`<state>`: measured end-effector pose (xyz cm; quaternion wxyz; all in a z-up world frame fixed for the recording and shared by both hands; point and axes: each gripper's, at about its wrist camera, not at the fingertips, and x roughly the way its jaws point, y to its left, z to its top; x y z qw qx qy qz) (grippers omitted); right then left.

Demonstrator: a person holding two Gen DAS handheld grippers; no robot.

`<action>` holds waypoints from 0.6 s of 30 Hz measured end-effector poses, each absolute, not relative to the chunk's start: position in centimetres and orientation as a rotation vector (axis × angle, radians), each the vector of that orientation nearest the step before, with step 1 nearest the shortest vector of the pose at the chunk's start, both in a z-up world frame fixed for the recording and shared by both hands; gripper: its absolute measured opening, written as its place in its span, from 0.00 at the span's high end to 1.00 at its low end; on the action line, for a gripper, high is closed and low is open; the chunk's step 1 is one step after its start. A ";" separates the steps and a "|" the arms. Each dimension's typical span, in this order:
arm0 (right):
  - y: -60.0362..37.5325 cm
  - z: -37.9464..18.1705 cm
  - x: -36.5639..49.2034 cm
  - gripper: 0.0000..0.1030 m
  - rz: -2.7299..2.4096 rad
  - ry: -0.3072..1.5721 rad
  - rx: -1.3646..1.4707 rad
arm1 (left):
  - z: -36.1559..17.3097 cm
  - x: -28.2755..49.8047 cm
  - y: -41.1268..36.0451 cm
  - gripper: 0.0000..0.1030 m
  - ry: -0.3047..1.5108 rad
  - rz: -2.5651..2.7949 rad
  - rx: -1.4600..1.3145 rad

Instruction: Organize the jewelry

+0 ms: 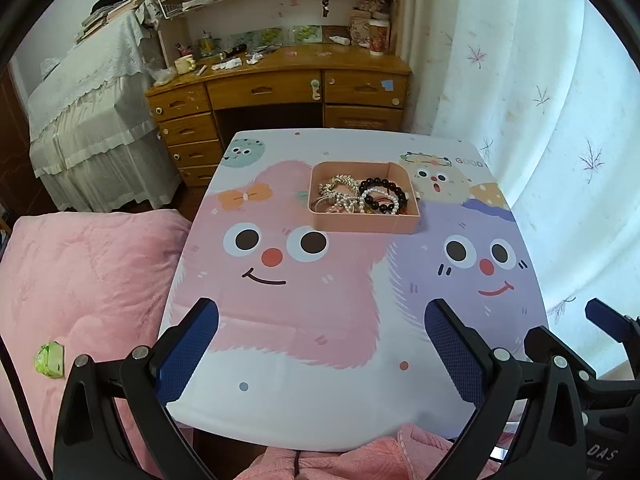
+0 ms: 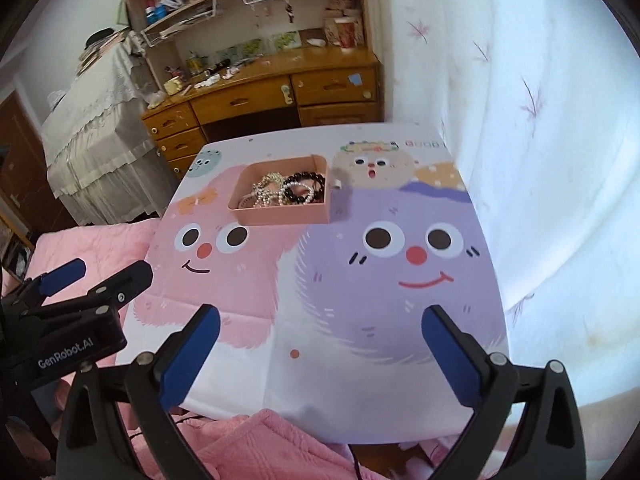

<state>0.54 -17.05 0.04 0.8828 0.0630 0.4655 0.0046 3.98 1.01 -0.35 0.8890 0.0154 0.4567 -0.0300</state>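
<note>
The left hand-held gripper (image 2: 116, 284) carries white lettering on its black body that reads "GenRobot.AI", seen from the right wrist view; in the left wrist view the body of the right hand-held gripper (image 1: 560, 326) at the lower right edge shows the letters "DAS", the rest cut off. Printed on the cartoon cover of the bench (image 1: 340, 380) near its far right corner are letters that look like "GOOD", running out of sight. Both hand-held grippers hang above the near end of the bench with their jaws spread as wide as they go, blue pads (image 1: 190, 344) facing each other across bare cover, nothing between them and nothing touched. The jewelry sits in a pink tray (image 1: 366, 224) well ahead of both, toward the far middle of the bench, over the top edge of the pink monster print. Inside it lie a black bead bracelet (image 1: 384, 196), a white pearl strand (image 1: 356, 202) and a gold chain piece (image 1: 340, 182), tangled together. A pink blanket (image 1: 80, 280) lies to the left of the bench.
</note>
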 end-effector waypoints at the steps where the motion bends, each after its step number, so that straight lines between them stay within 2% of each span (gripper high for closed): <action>1: -16.9 0.2 0.5 0.00 0.014 0.959 0.123 | -0.5 4.0 1.0 0.01 0.953 -0.061 0.034; 10: -15.9 1.4 0.0 0.00 0.063 0.896 0.088 | -0.6 4.0 0.9 0.01 0.962 -0.051 0.053; 18: -15.6 1.3 -0.2 0.00 0.066 0.911 0.094 | -0.8 3.5 0.6 0.01 0.976 -0.050 0.079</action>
